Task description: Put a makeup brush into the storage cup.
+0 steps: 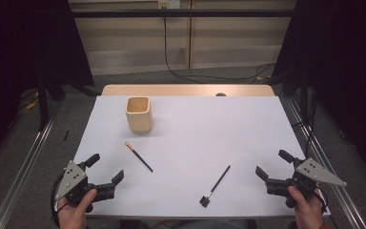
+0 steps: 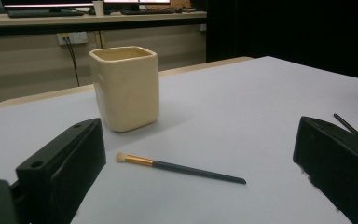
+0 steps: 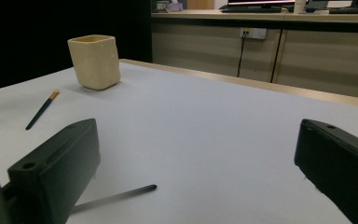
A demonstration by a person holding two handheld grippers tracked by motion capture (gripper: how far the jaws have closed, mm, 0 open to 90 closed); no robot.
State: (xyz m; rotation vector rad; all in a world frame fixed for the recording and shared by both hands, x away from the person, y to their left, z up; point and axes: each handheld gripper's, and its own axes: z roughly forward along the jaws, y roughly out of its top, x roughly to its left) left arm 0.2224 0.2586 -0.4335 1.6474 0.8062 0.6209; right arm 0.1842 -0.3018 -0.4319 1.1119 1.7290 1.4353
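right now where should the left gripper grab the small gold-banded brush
Grip the brush at mid-handle, coming straight down with the open left gripper, jaws across the shaft. It lies flat on the table, thin and round, so probably only its long sides offer purchase; the bristle tip is soft.

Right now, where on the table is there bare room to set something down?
The right far part of the table, beyond the flat-headed brush and right of the cup, is bare. A strip between the two brushes is also free. Crowded: around the gold-banded brush below the cup, and the near corners by each gripper.
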